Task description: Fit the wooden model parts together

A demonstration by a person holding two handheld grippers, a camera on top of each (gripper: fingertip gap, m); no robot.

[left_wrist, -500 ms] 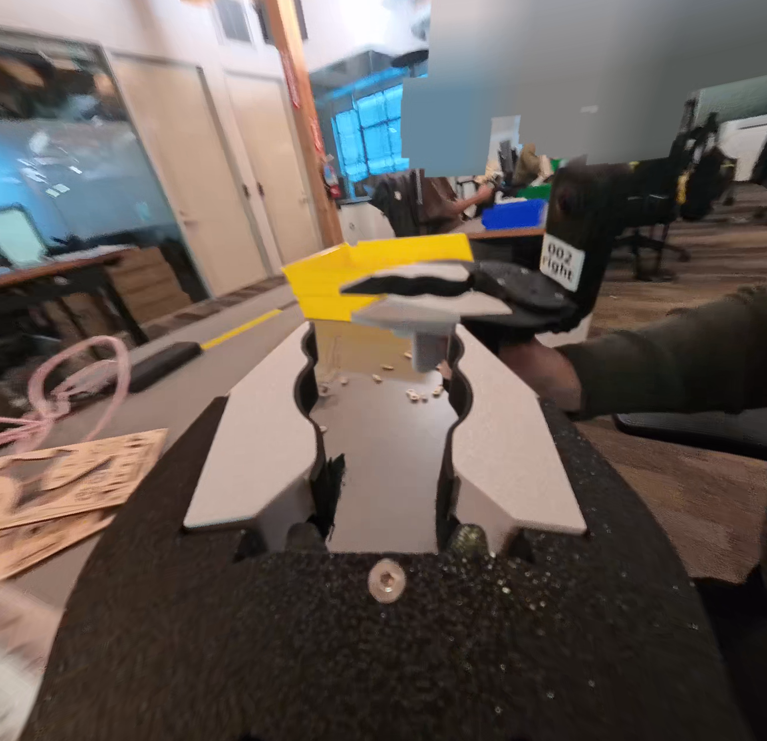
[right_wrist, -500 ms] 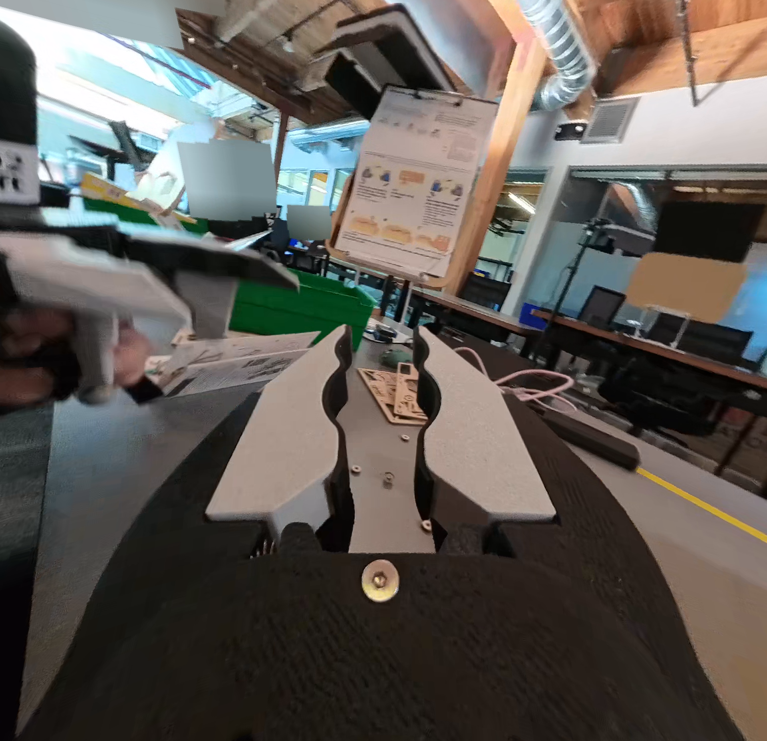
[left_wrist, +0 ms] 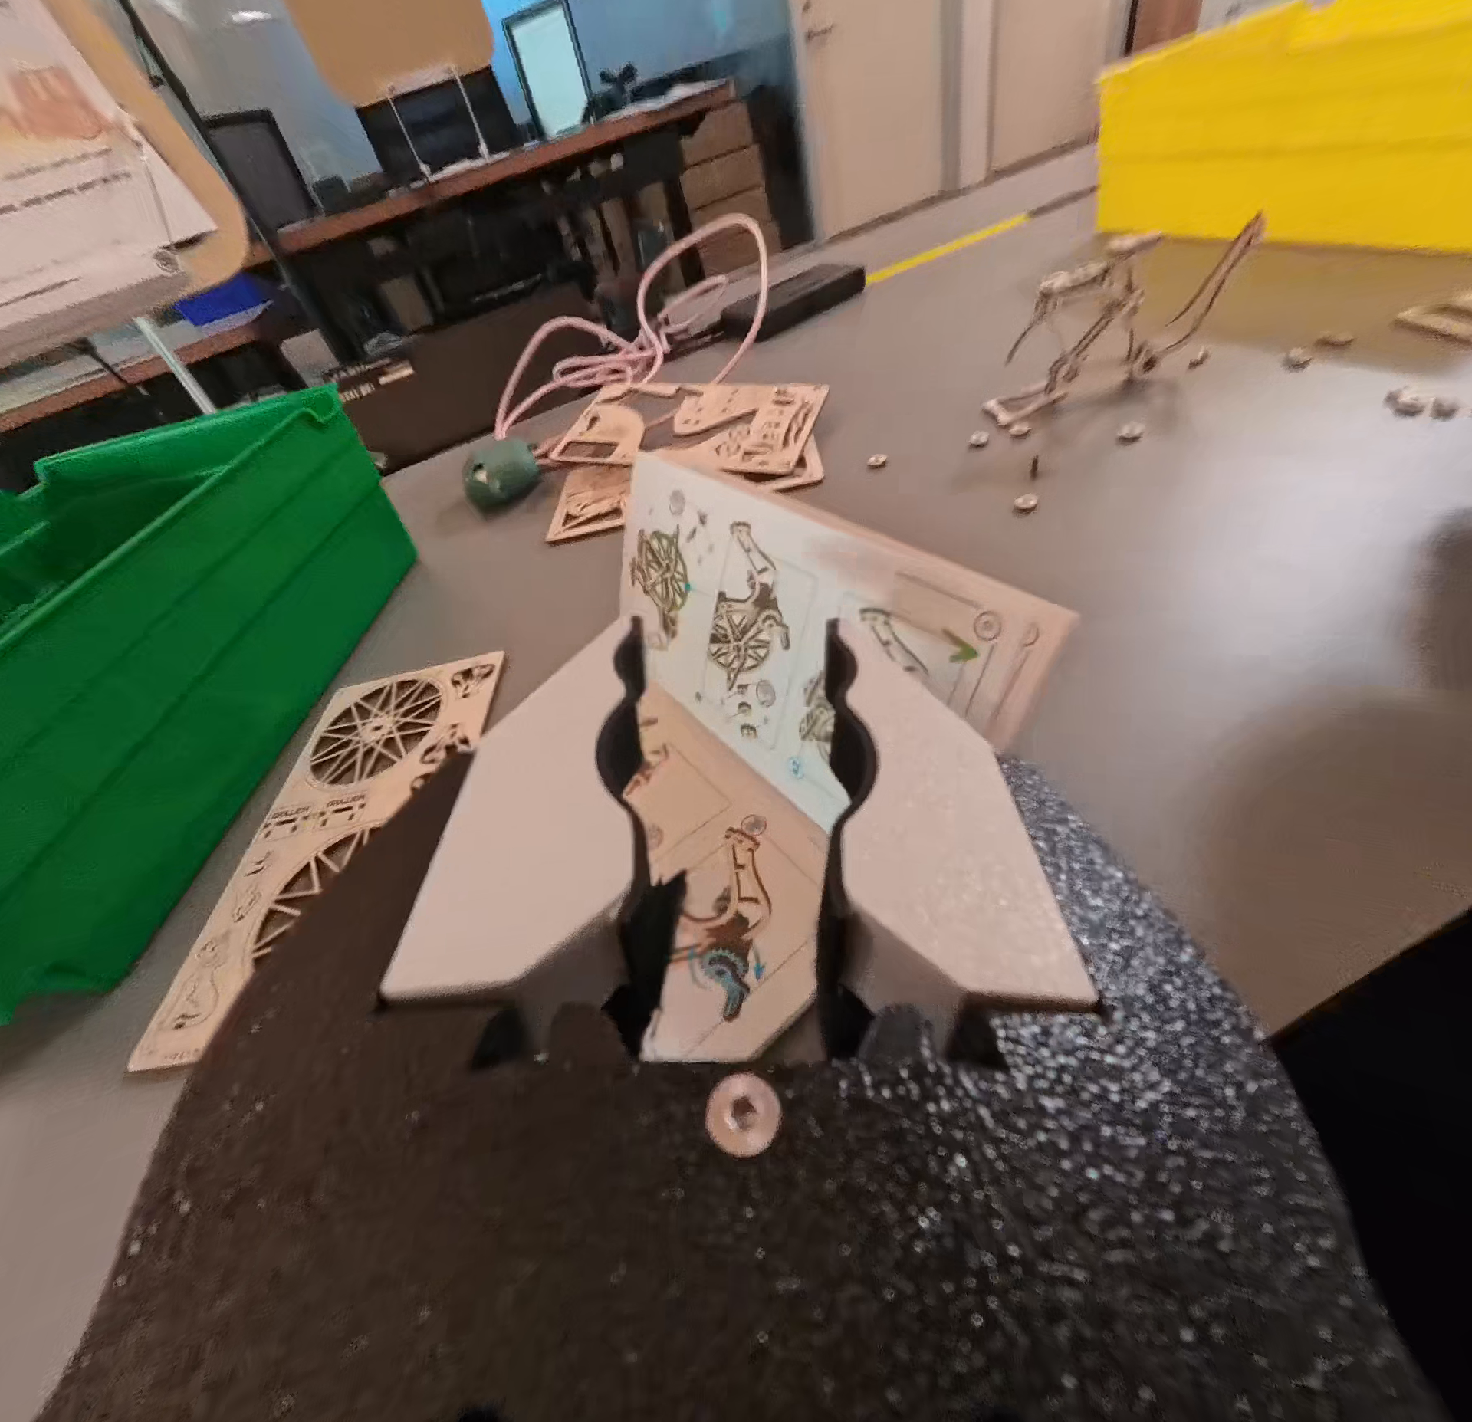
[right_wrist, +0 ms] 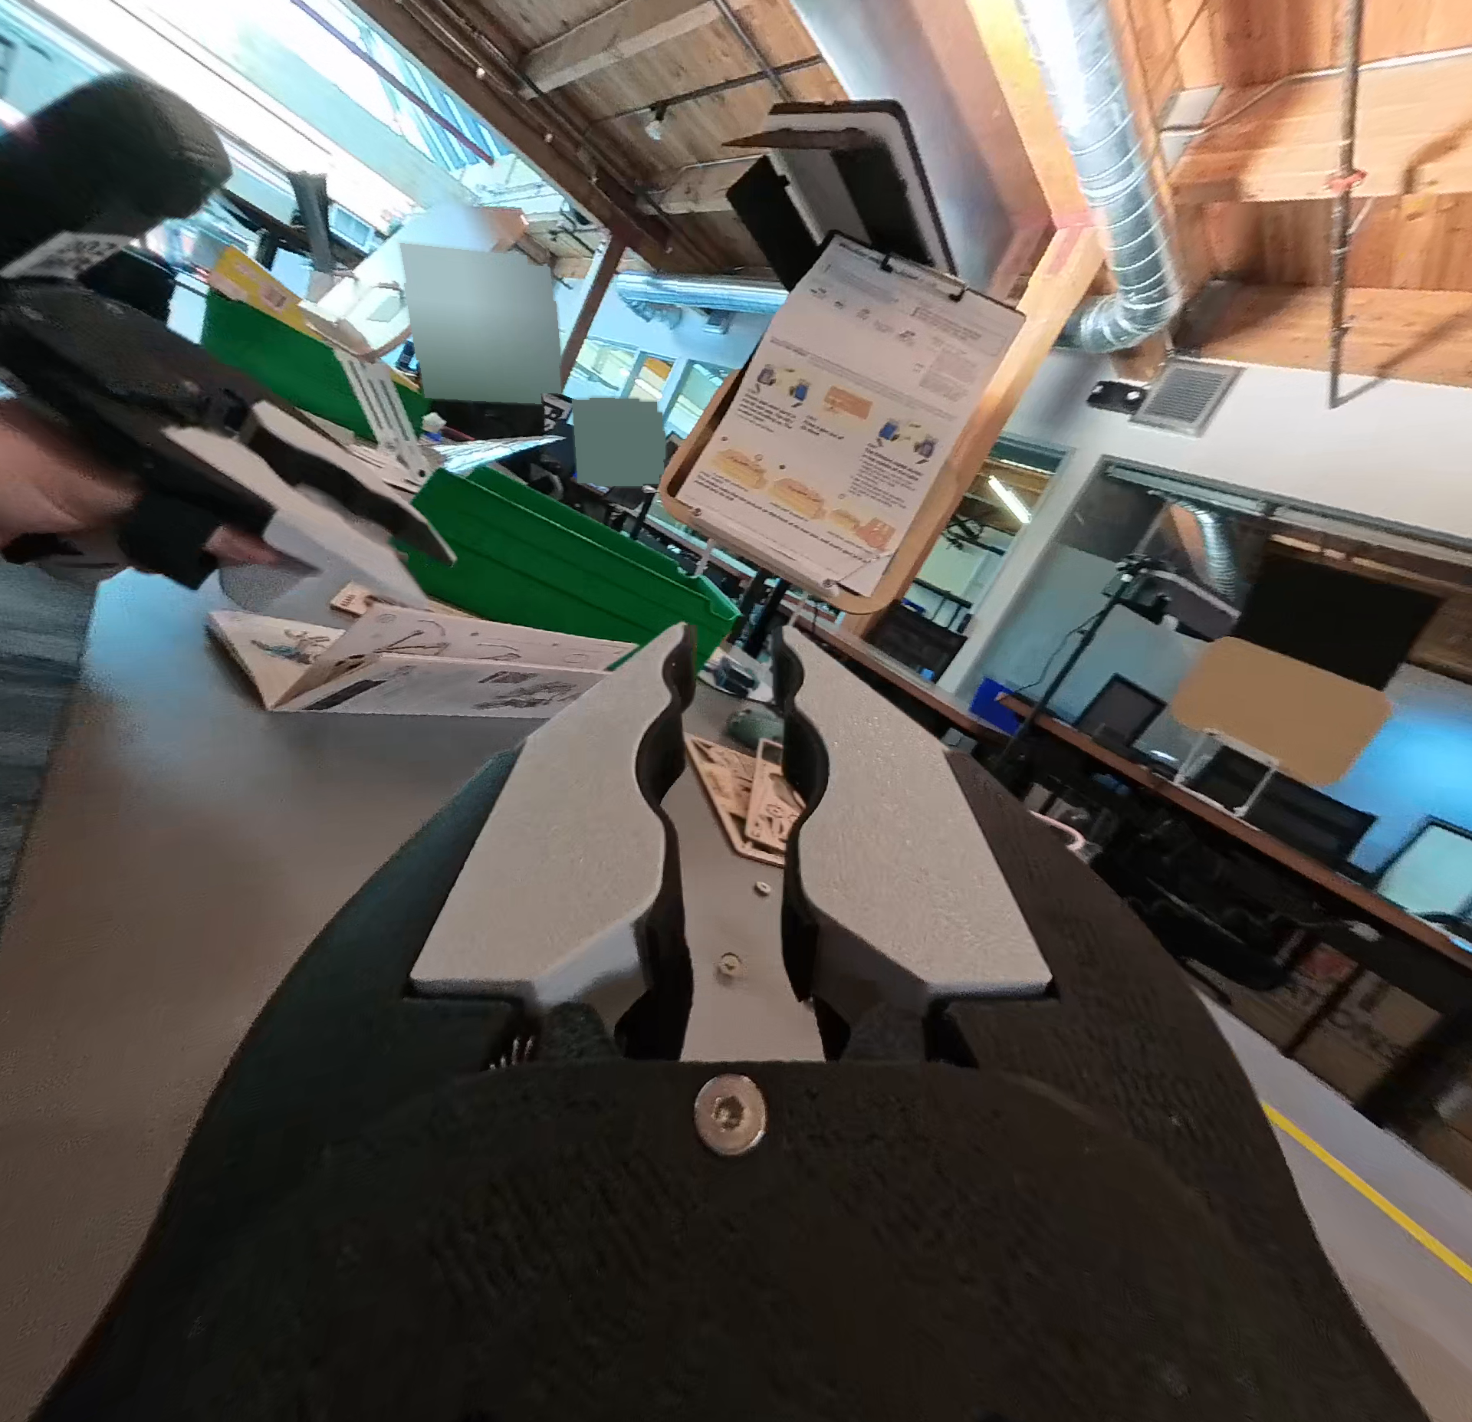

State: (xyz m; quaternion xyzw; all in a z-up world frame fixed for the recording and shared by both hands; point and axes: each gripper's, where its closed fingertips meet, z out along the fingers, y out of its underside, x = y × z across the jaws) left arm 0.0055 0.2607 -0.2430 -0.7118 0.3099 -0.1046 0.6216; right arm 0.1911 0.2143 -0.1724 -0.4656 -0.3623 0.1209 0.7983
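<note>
left gripper (left_wrist: 733, 651) spread and empty over the open instruction booklet (left_wrist: 804, 627); wooden part sheets (left_wrist: 334, 818) lie at eight o'clock on the counter (left_wrist: 1195, 587), half-built model (left_wrist: 1115, 324) at one. right gripper (right_wrist: 733, 651) spread too, holding nothing.

Partly built wooden model (left_wrist: 1115, 324) upright, upper right of left wrist view. Laser-cut part sheets: one flat lower left (left_wrist: 334, 818), stack upper centre (left_wrist: 717, 436). Loose small pieces (left_wrist: 1027, 500) scattered right.
</note>
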